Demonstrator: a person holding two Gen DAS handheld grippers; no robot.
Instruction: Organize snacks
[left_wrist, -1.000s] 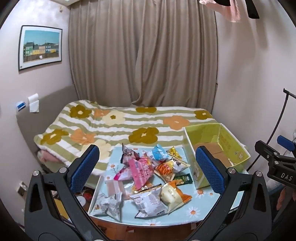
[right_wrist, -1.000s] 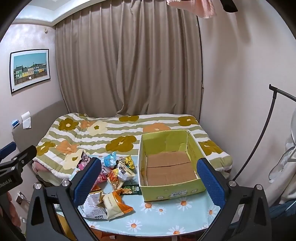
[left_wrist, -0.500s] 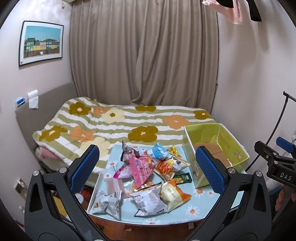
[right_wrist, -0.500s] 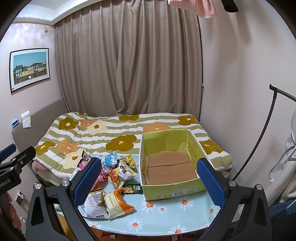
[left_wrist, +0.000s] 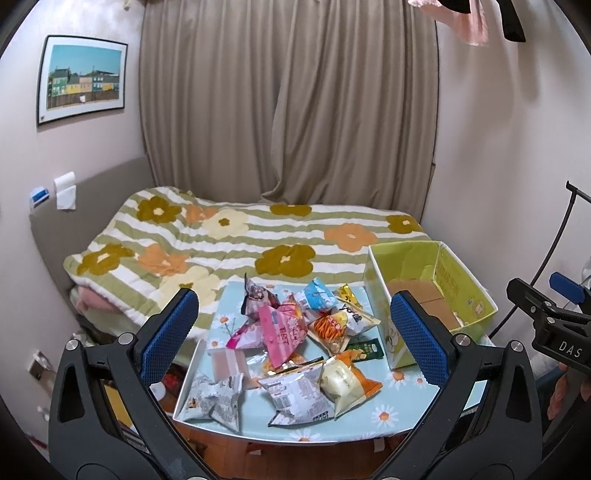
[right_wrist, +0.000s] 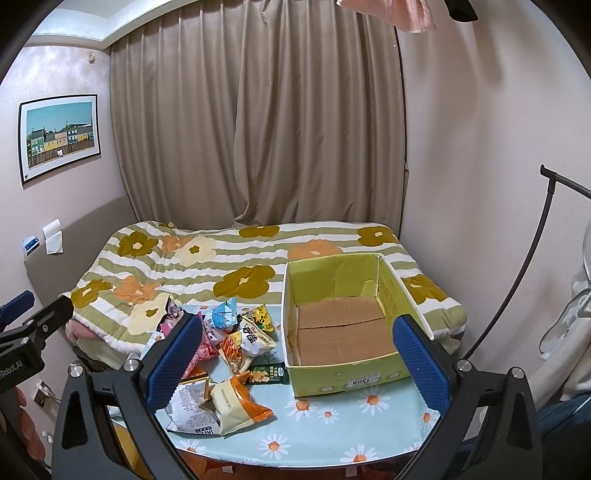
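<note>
the yellow-green cardboard box (right_wrist: 347, 328) stands open on the daisy-print worktop (right_wrist: 332, 417), its brown floor bare of packets. to the left of the box lies a loose heap of snack packets (left_wrist: 291, 343): a pink packet (left_wrist: 282, 332) on top, a light blue one (left_wrist: 316, 299) behind it near the box's far corner, an orange-and-cream bag (left_wrist: 347, 386) near the box's front corner, and a white printed bag (left_wrist: 295, 393) beside that. a dark green bar (right_wrist: 267, 373) touches the box's front left corner. behind the box is a bed with a flowered quilt (right_wrist: 236, 266).

the left hand-held gripper (left_wrist: 293, 339) hangs above the heap, fingers spread wide, holding nothing. the right hand-held gripper (right_wrist: 299, 365) hangs in front of the box, likewise wide apart and holding nothing.
</note>
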